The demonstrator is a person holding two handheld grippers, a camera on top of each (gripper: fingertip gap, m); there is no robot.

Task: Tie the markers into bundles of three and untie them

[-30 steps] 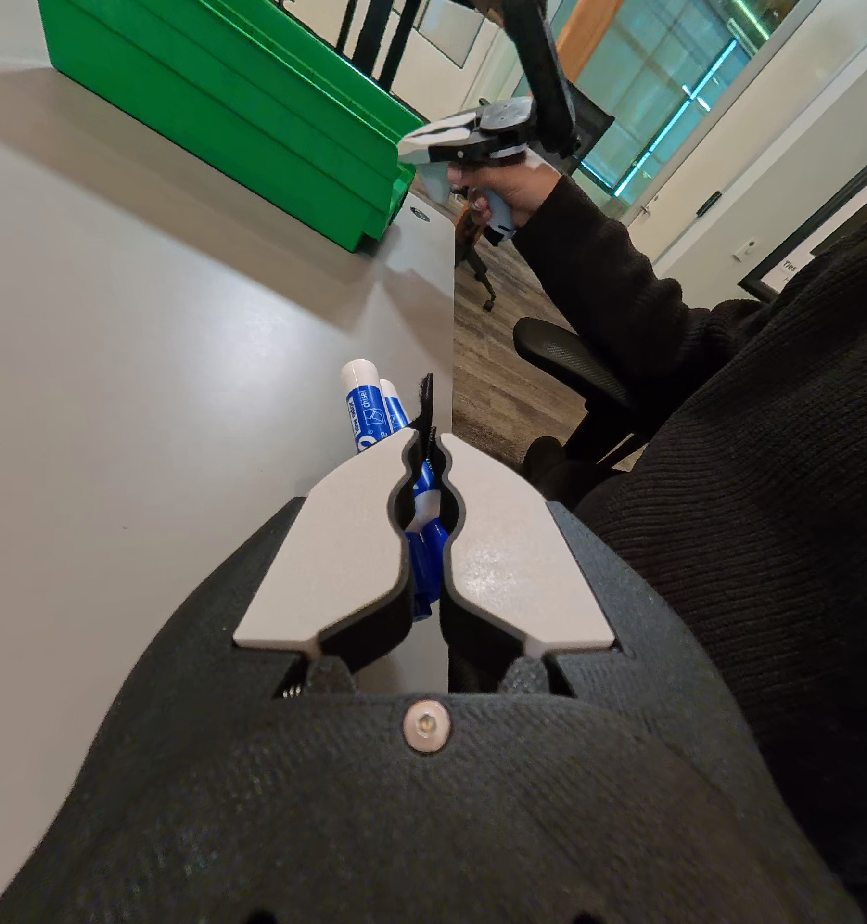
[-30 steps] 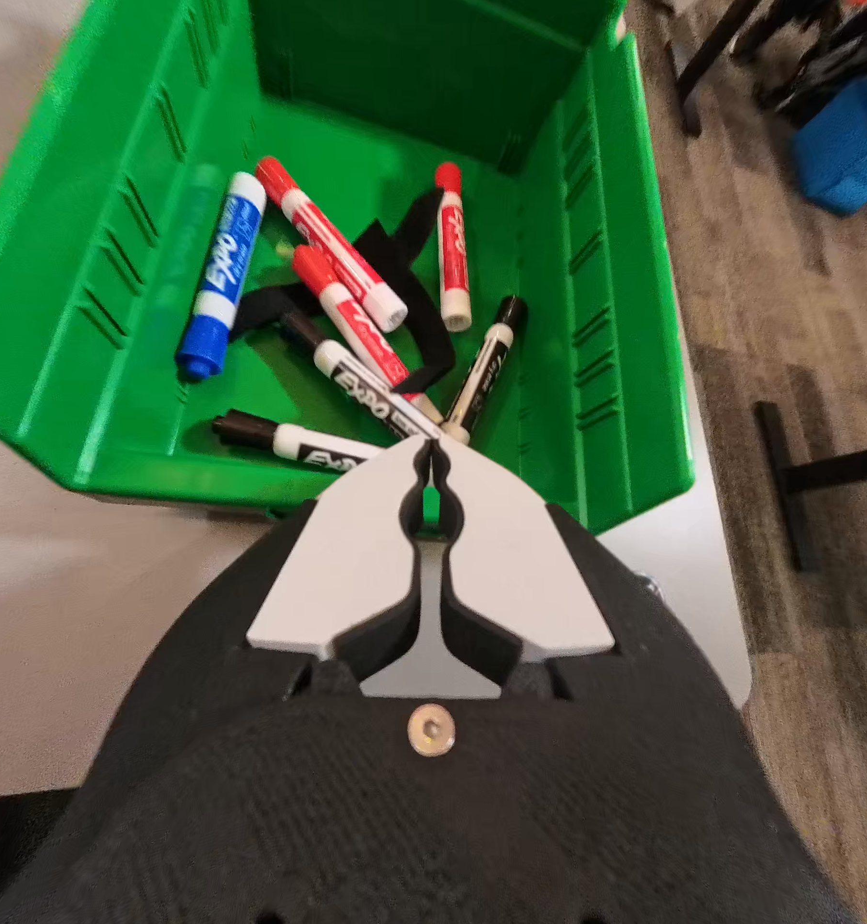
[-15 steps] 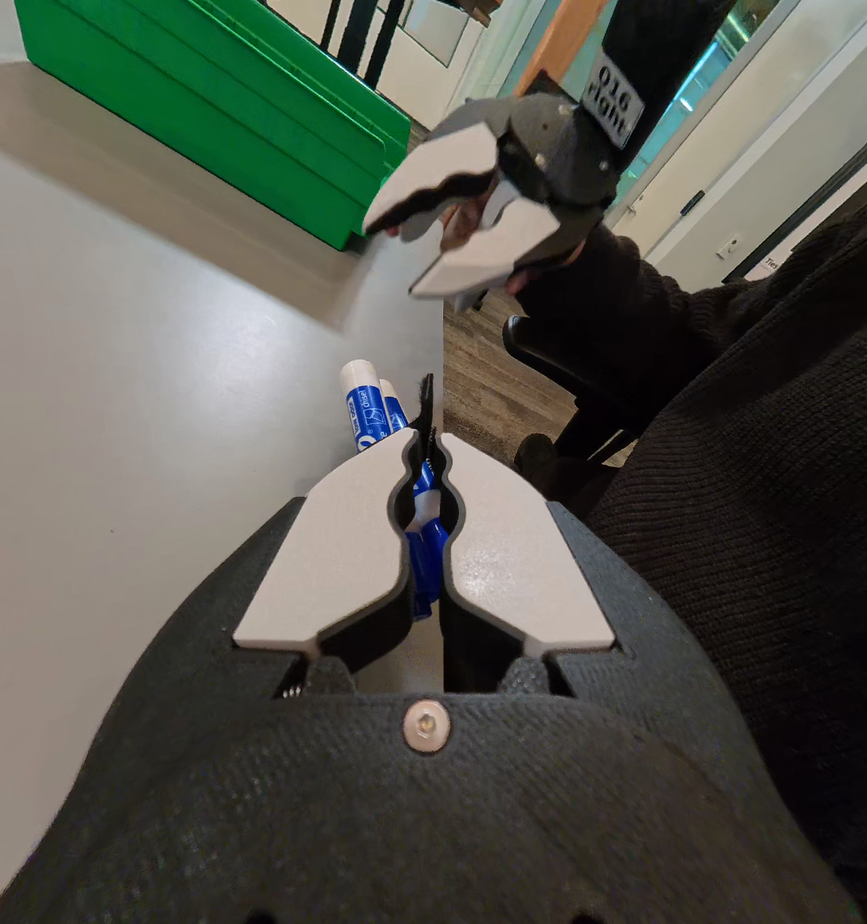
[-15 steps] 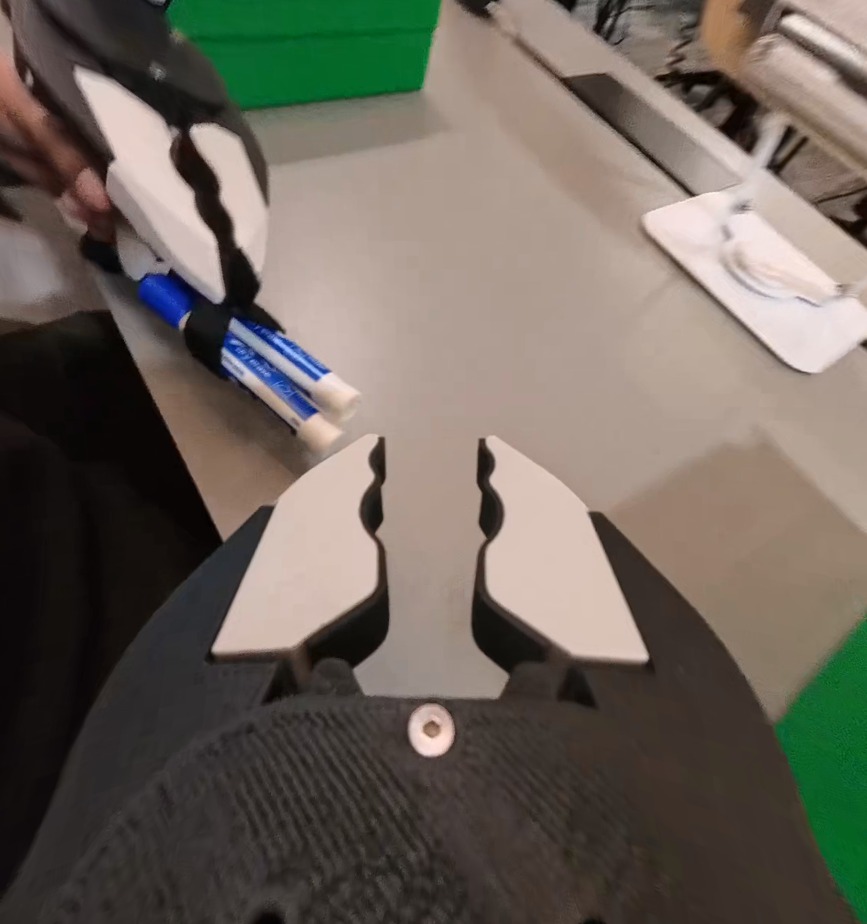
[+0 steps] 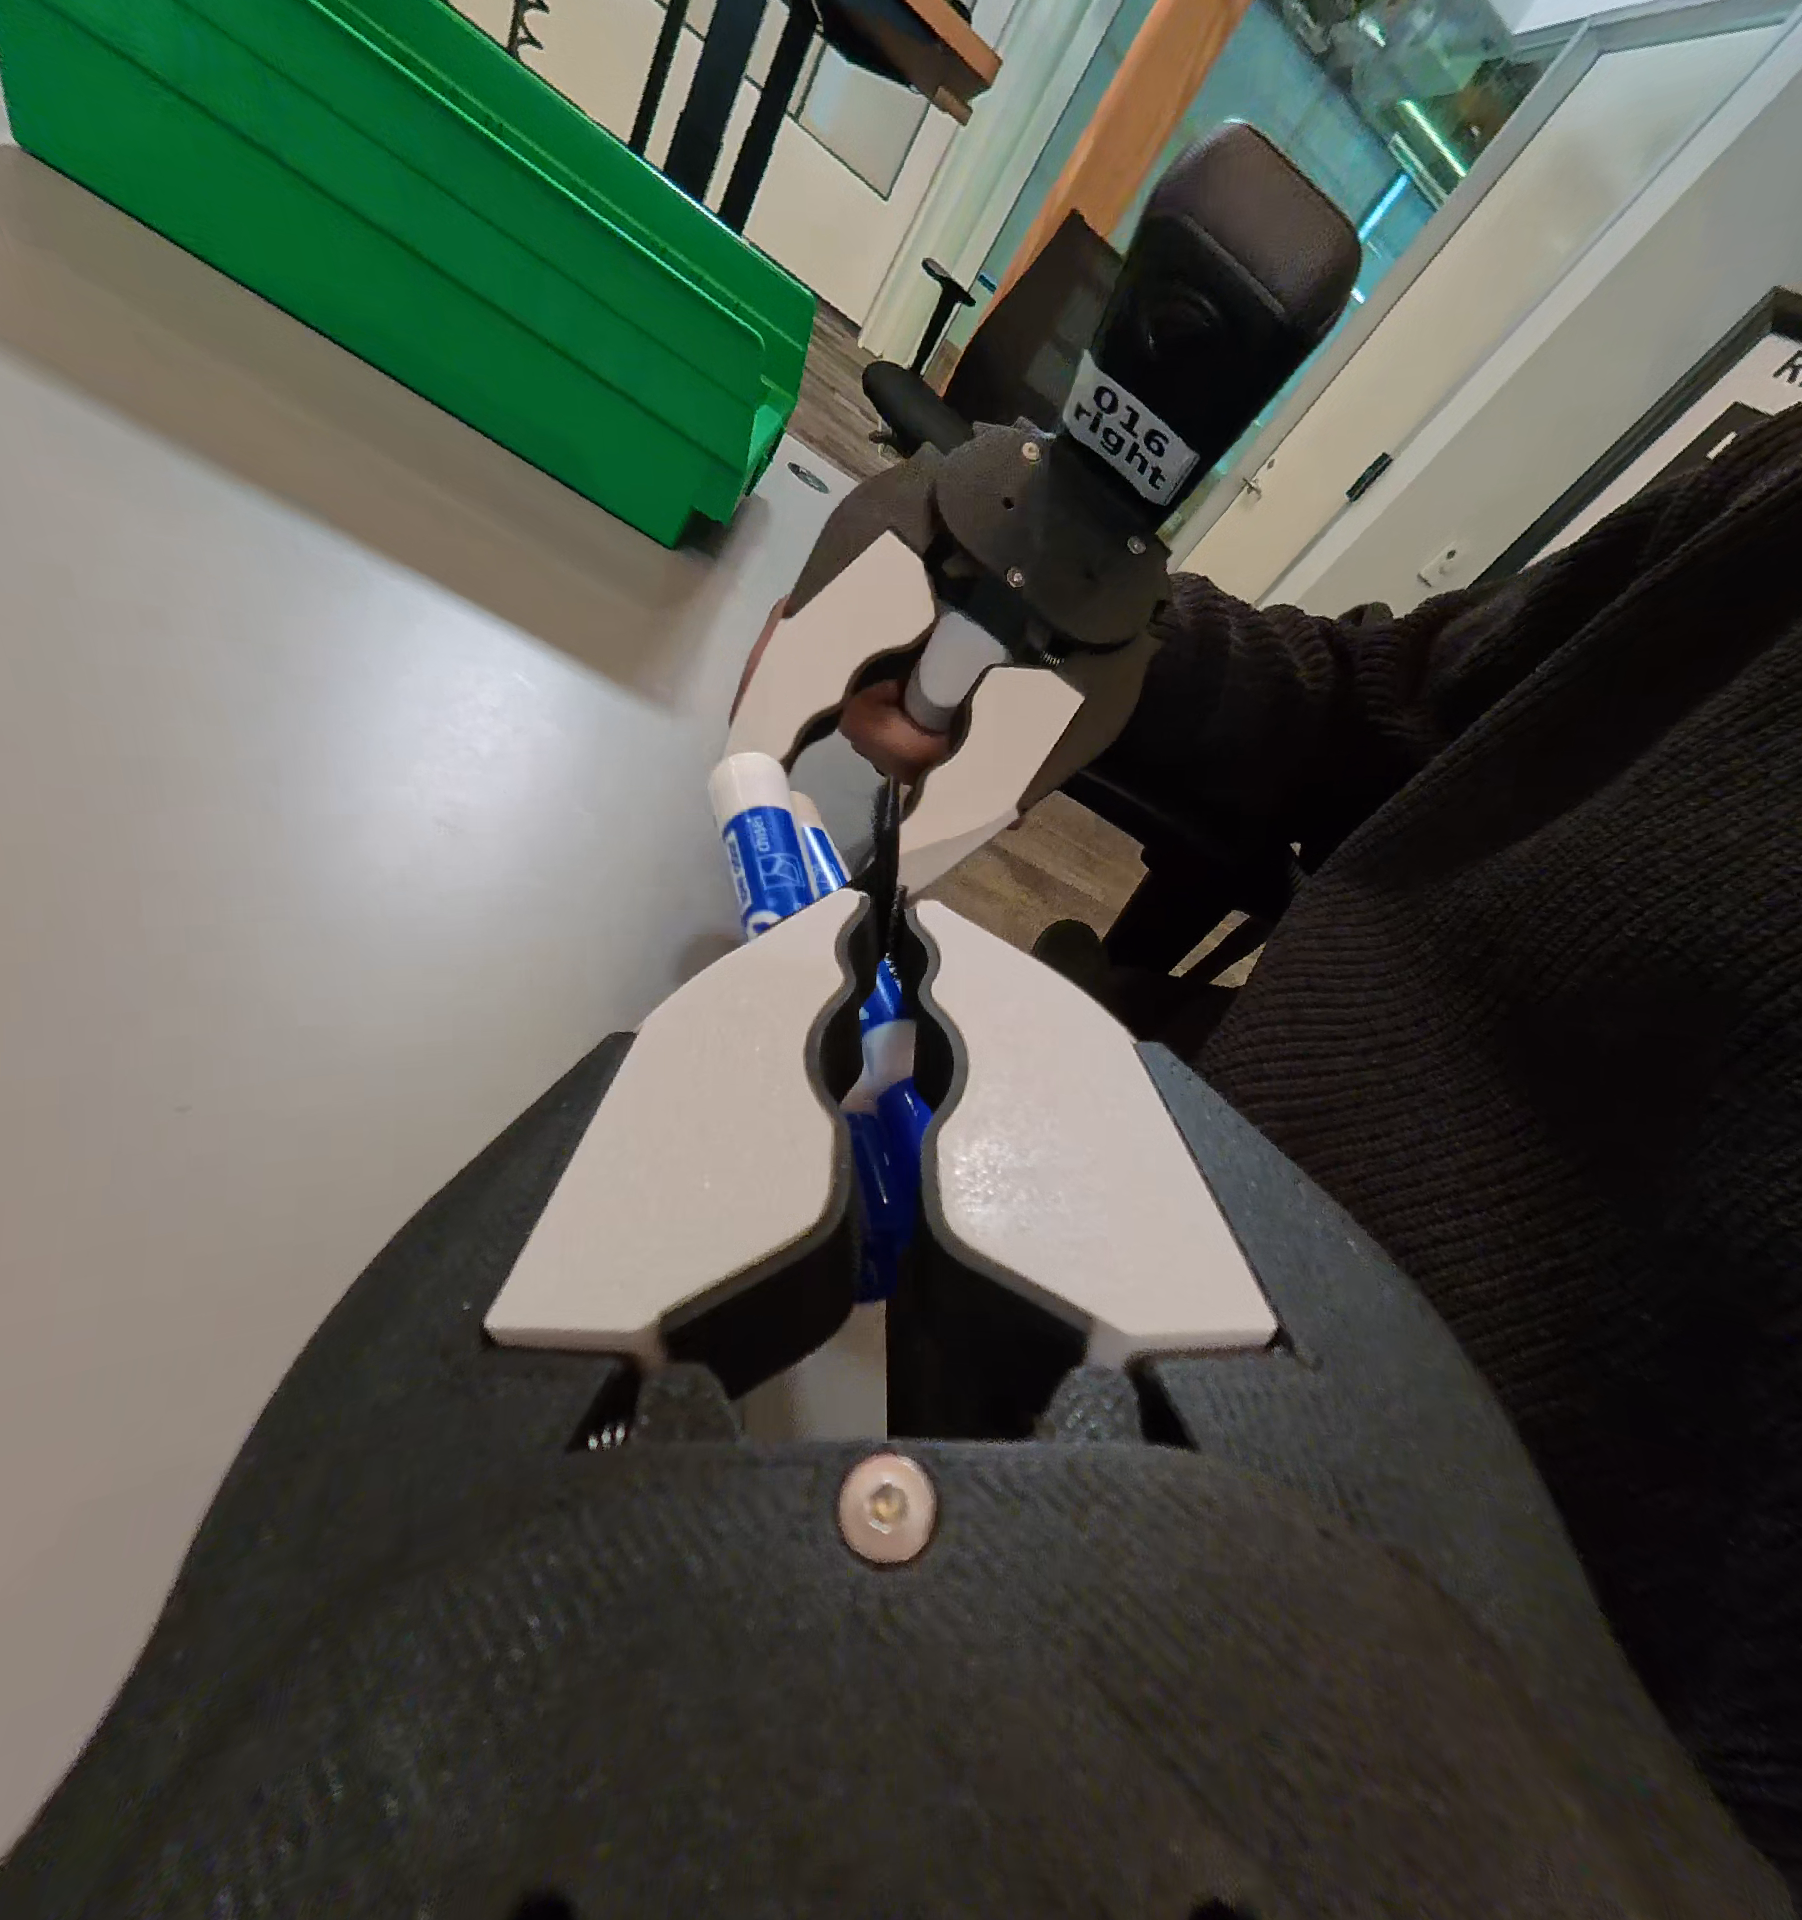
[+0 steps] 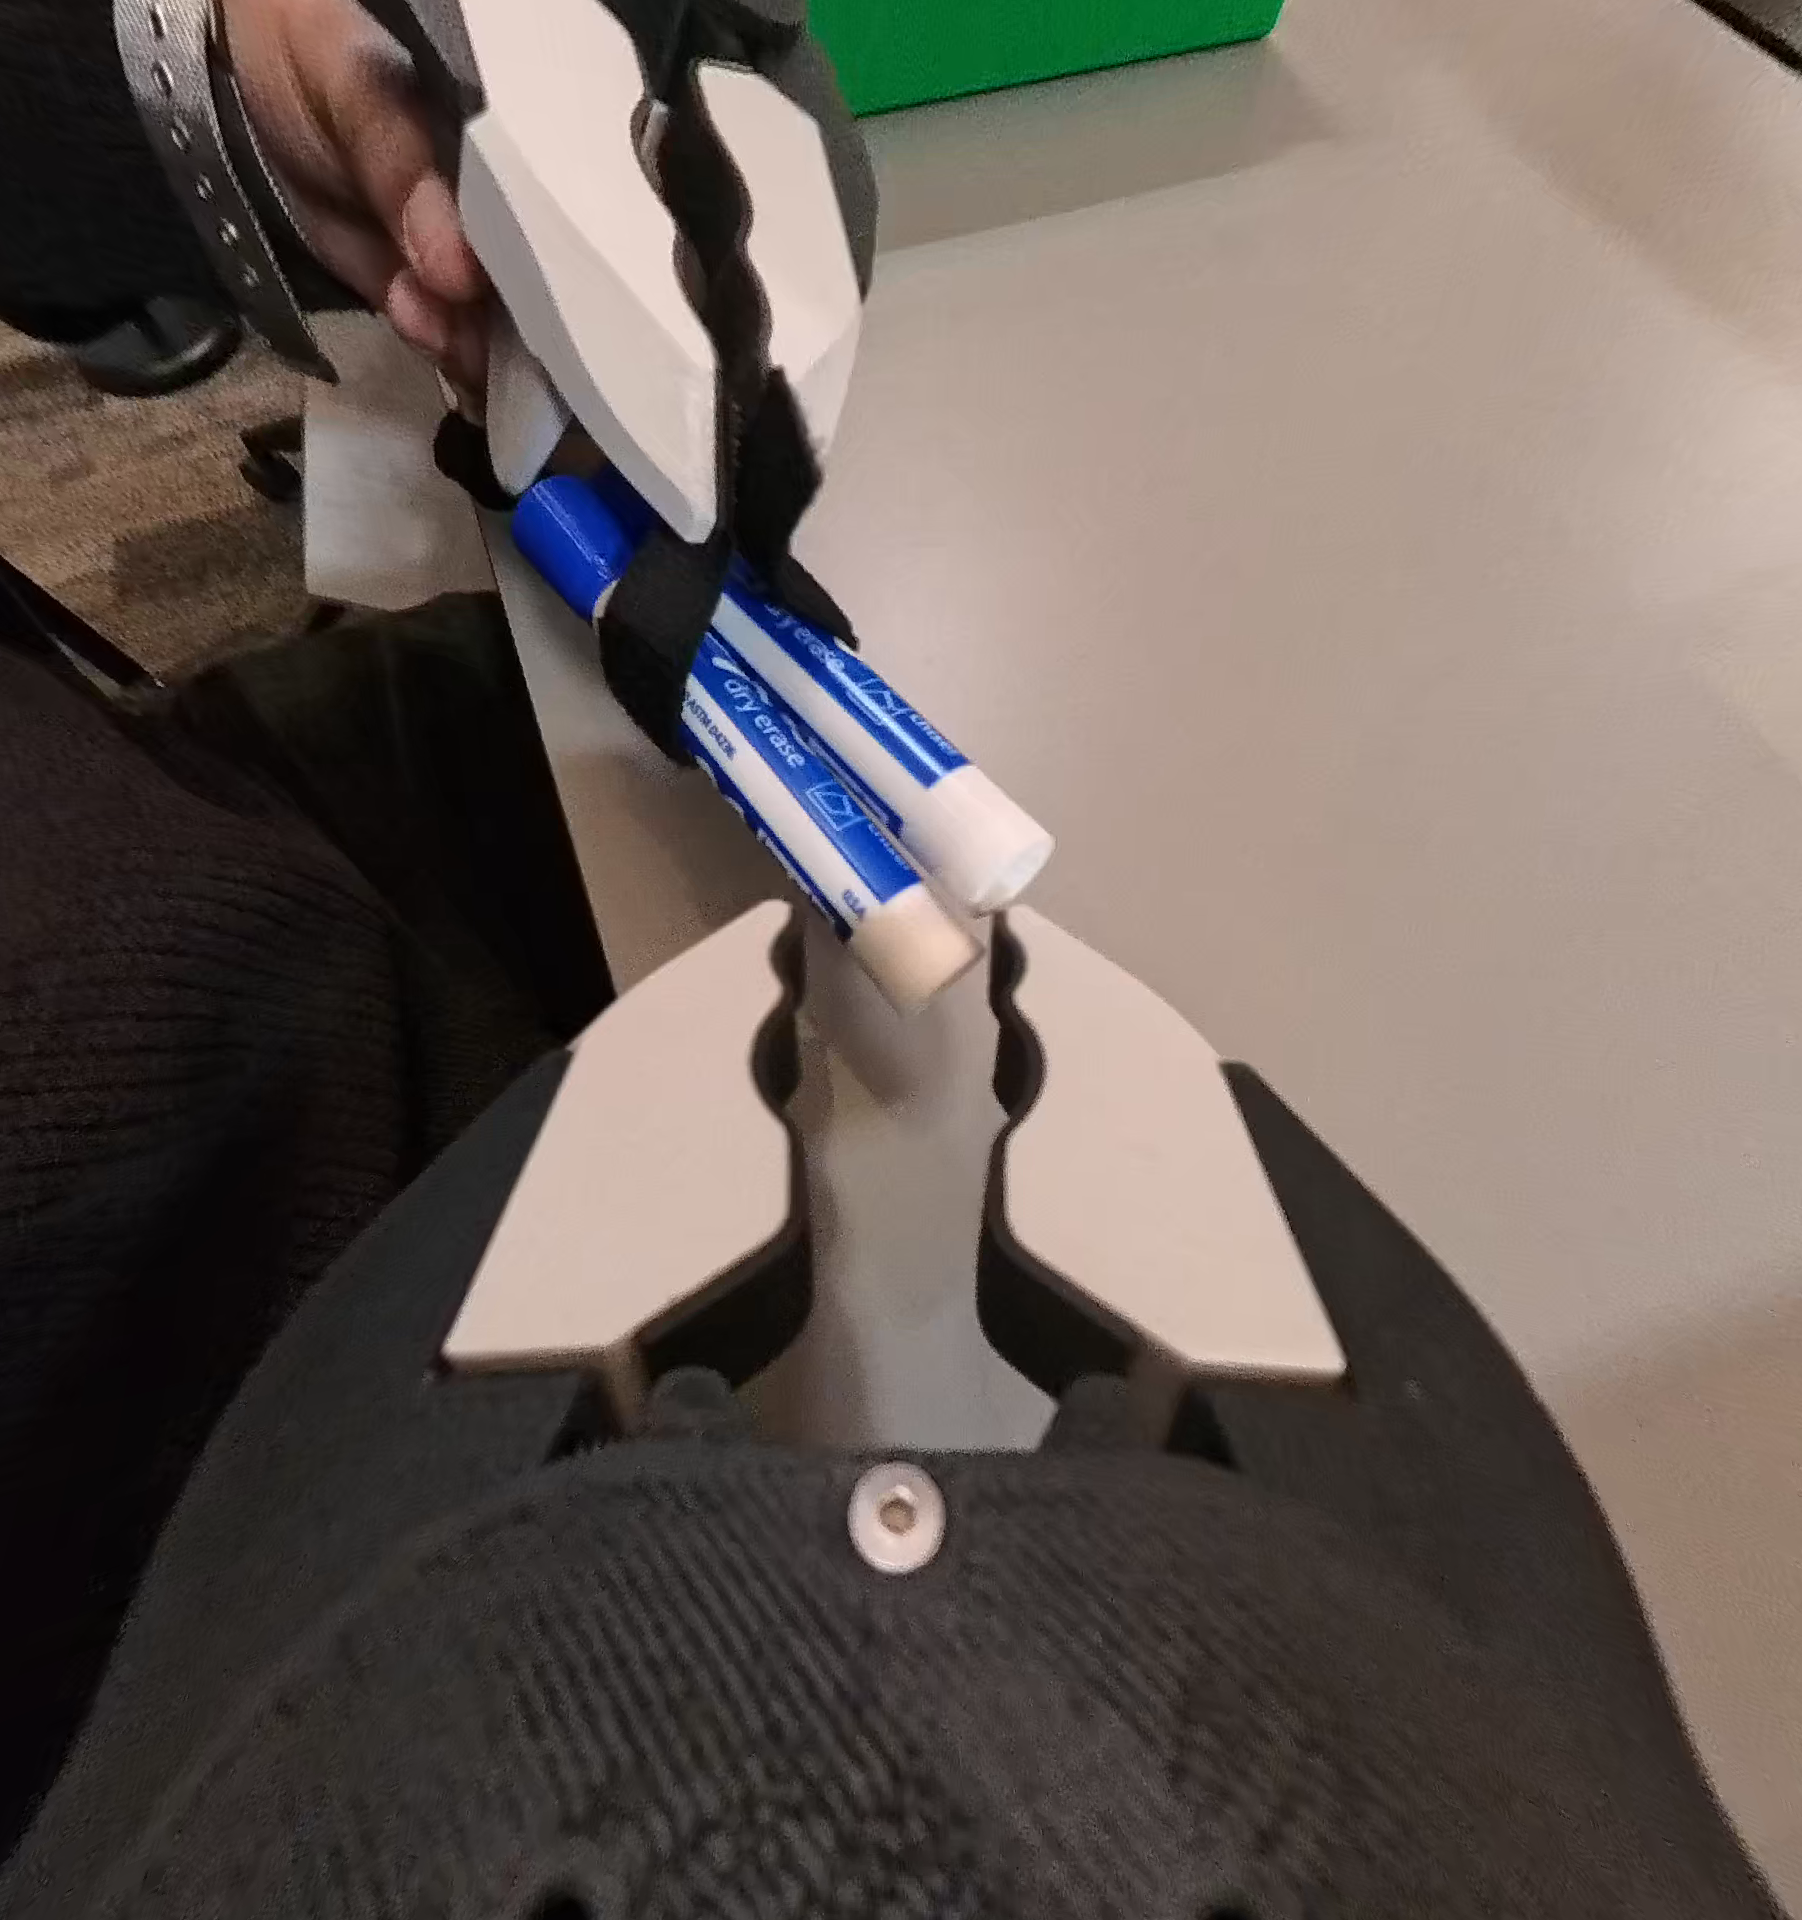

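A bundle of blue-and-white markers (image 6: pixel 824 790) bound by a black strap (image 6: pixel 668 623) hangs tilted over the grey table's near edge. My left gripper (image 5: pixel 886 906) is shut on the strap (image 5: pixel 886 831), with the markers (image 5: pixel 762 852) just below its tips. It also shows at the top of the right wrist view (image 6: pixel 741 478). My right gripper (image 6: pixel 897 920) is open and empty, its tips on either side of the markers' white ends. In the left wrist view it (image 5: pixel 876 769) faces me, just beyond the bundle.
A green bin (image 5: pixel 409 229) stands at the far end of the grey table (image 5: pixel 253 779); its side also shows in the right wrist view (image 6: pixel 1032 83). The table edge runs beside a person's black sweater (image 5: pixel 1499 935). An office chair (image 5: pixel 918 405) stands on the wood floor behind. The gap from one gripper's tips to the other's is roughly 7 cm.
My right gripper swung away from above the green bin, opened, and came up to the markers' white ends. My left gripper has stayed shut on the strap in place.
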